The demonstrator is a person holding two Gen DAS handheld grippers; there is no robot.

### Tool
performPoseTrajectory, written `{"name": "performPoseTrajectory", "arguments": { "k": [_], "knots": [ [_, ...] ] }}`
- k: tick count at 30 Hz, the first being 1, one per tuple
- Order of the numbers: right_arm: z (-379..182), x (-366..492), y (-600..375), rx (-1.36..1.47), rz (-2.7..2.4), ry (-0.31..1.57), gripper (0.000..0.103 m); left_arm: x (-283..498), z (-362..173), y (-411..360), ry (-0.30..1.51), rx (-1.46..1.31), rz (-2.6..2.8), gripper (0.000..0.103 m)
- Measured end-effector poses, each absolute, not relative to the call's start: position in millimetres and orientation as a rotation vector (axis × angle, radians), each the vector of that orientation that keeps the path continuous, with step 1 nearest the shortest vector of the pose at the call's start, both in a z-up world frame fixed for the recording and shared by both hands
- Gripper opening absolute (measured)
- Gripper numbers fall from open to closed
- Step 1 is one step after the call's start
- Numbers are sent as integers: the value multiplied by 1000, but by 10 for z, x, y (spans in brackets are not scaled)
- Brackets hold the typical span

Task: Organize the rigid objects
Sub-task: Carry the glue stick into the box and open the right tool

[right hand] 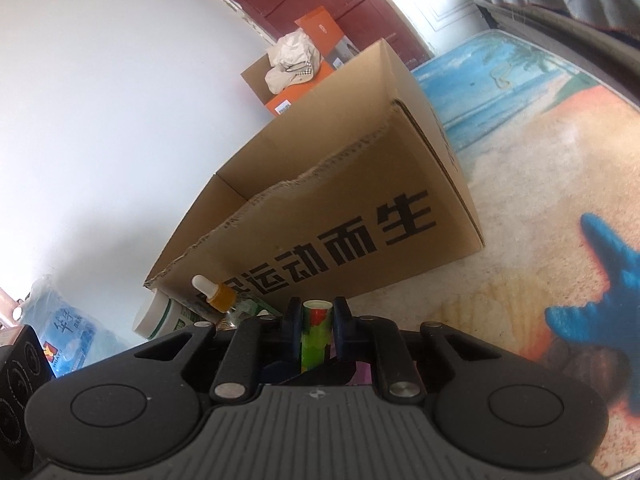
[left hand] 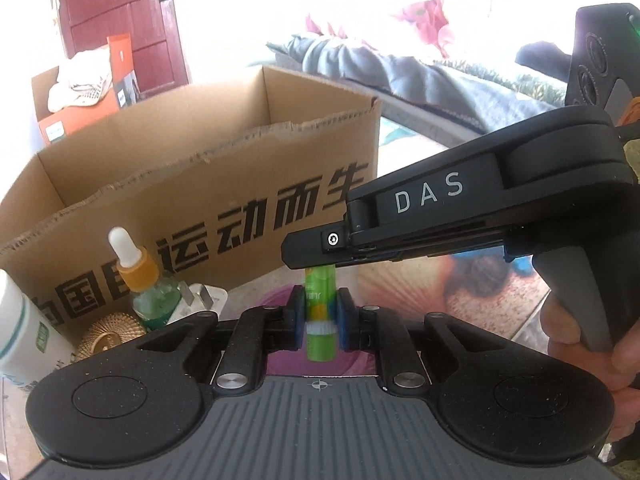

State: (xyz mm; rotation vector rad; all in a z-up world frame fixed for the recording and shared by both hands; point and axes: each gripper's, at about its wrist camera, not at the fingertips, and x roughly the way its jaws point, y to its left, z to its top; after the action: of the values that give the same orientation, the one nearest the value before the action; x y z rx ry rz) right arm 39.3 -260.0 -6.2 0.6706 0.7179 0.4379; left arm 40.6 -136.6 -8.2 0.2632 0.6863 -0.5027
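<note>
A green glue stick (left hand: 319, 312) stands upright between the pads of my left gripper (left hand: 319, 314), which is shut on its lower half. My right gripper (right hand: 316, 320) is shut on the stick's upper end (right hand: 315, 336); in the left wrist view it reaches in from the right as a black body (left hand: 460, 208) over the stick's top. An open cardboard box (left hand: 208, 184) with black lettering stands just behind; it also shows in the right wrist view (right hand: 340, 208).
A dropper bottle (left hand: 148, 284) with an orange collar, a white plug (left hand: 200, 300), a gold disc (left hand: 108, 336) and a white tube (left hand: 24, 332) stand at the box's front left. Patterned mat (right hand: 540, 160) covers the table. Orange boxes (left hand: 80, 92) lie behind.
</note>
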Motion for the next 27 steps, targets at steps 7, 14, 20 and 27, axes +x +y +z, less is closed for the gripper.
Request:
{"name": "performPoseTrajectory", "arguments": {
  "k": [7,14,20,27],
  "knots": [
    [324,258,-2501,587,464,656,17,215,250,-1262,587,234,-505,15],
    [833,384,-2369,513,538,588,17,222,699,-1087,503,202,-484,15],
    [1171,881,-2219,497,612,632,17,649,1037,-952,538,165,-457,15],
    [1048,1871,-2047,535,658,834,18,1472,914,-875,726,177,-391,15]
  ]
}}
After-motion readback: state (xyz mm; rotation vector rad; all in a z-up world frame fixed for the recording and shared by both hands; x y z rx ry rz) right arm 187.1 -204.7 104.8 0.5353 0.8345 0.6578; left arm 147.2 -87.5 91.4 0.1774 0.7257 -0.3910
